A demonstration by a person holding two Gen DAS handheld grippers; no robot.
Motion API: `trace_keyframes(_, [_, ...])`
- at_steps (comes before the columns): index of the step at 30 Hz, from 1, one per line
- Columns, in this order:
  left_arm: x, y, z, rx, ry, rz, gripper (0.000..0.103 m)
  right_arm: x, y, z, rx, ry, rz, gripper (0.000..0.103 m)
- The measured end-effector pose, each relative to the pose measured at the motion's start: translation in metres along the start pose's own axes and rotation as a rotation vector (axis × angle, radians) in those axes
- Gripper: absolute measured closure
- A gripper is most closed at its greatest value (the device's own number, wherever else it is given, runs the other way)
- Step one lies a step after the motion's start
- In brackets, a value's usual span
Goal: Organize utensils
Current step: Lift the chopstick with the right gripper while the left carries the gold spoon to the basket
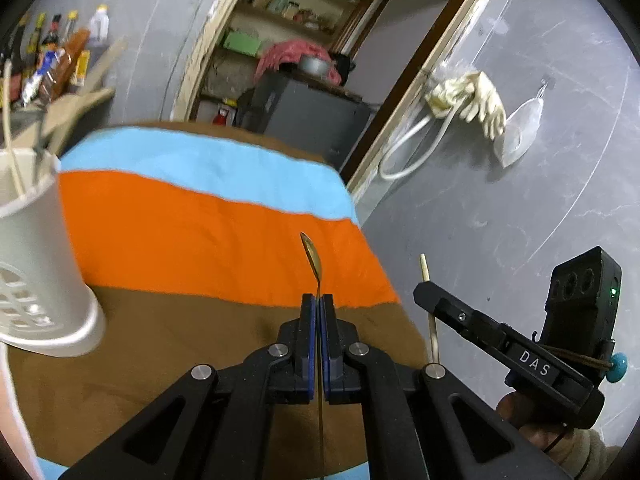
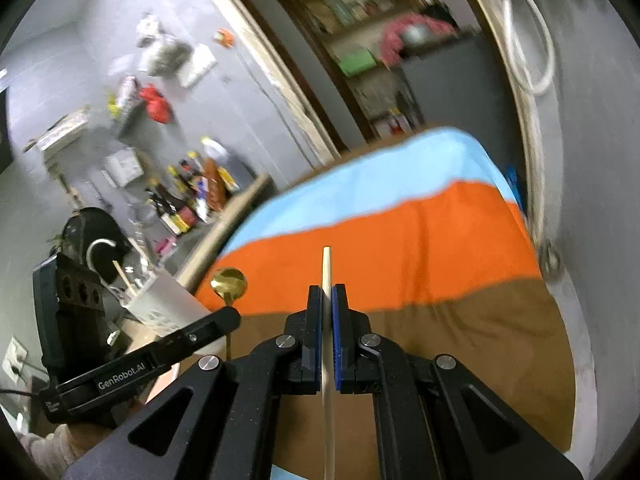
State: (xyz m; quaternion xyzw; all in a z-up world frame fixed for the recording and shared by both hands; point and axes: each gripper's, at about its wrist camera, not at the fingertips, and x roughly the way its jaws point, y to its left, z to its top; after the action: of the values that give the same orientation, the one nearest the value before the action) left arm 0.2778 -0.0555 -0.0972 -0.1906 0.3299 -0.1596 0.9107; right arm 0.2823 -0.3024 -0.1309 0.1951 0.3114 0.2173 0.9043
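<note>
My left gripper [image 1: 317,300] is shut on a gold spoon [image 1: 313,254], held edge-on above the striped cloth; its bowl also shows in the right wrist view [image 2: 229,280]. My right gripper [image 2: 327,290] is shut on a pale wooden chopstick [image 2: 326,266] that points forward over the cloth; the chopstick also shows in the left wrist view [image 1: 425,269] at the right gripper [image 1: 424,292]. A white utensil holder [image 1: 38,252] stands at the left on the cloth with several utensils in it; it also shows in the right wrist view [image 2: 168,304].
The table is covered by a cloth [image 1: 208,216] striped blue, orange and brown. Bottles and packets [image 1: 52,56] stand on a counter at the far left. A grey wall with hanging gloves [image 1: 472,100] is to the right, a doorway [image 1: 304,52] behind.
</note>
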Motion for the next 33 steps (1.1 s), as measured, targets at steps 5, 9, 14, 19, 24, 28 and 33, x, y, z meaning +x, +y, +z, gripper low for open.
trace_keyframes(5, [-0.029, 0.002, 0.015, -0.004, -0.072, 0.02, 0.101, -0.009, 0.031, 0.018, -0.091, -0.097, 0.048, 0.099])
trace_keyframes(9, [-0.059, 0.009, 0.029, -0.017, -0.146, 0.05, 0.101, -0.014, 0.056, 0.036, -0.139, -0.15, 0.094, 0.099])
trace_keyframes(14, [-0.095, 0.02, 0.045, -0.022, -0.234, 0.083, 0.101, -0.01, 0.095, 0.058, -0.193, -0.19, 0.181, 0.099])
trace_keyframes(19, [-0.124, 0.035, 0.057, -0.033, -0.303, 0.12, 0.101, -0.003, 0.127, 0.07, -0.212, -0.226, 0.259, 0.099])
trace_keyframes(24, [-0.151, 0.067, 0.071, -0.065, -0.37, 0.174, 0.101, 0.011, 0.157, 0.083, -0.199, -0.282, 0.321, 0.099])
trace_keyframes(28, [-0.165, 0.099, 0.08, -0.1, -0.417, 0.216, 0.101, 0.024, 0.176, 0.088, -0.161, -0.334, 0.331, 0.099])
trace_keyframes(33, [-0.174, 0.136, 0.095, -0.136, -0.463, 0.252, 0.101, 0.044, 0.204, 0.09, -0.133, -0.4, 0.309, 0.099])
